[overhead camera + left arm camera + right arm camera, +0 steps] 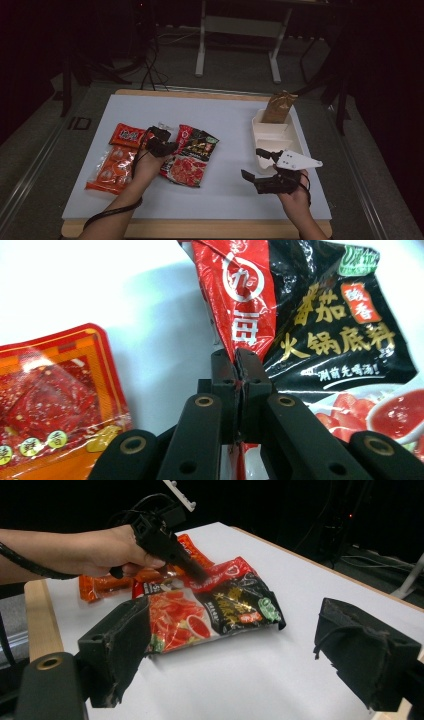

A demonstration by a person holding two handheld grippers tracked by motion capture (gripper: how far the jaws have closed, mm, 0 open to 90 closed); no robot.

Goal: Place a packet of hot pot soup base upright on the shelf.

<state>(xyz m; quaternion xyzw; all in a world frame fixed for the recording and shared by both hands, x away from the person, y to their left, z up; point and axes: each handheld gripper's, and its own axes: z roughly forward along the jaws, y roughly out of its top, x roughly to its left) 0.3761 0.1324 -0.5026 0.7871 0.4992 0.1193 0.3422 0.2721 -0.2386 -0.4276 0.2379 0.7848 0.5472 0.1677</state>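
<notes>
Left tool [238,357] jaws pressed together, clamped on the red left edge of the hotpot base packet [320,335]; thin fold of packet pinched between the pads. In the high view the left tool [161,141] sits at the packet's [192,155] upper left corner, packet lying near desk [225,200] centre, slightly left. Right tool [257,167] jaws wide apart, holding nothing, hovering over the desk near the front right, just beside the near end of the white tray [272,137]. Tray runs along the right edge; brown pouch [278,107] stands tilted in its far compartment. Two orange snack packets [117,157] lie left of the left tool, near the left edge, one touching the other. Open desk surface between the hotpot packet and the tray, also along the front edge and the far edge.
</notes>
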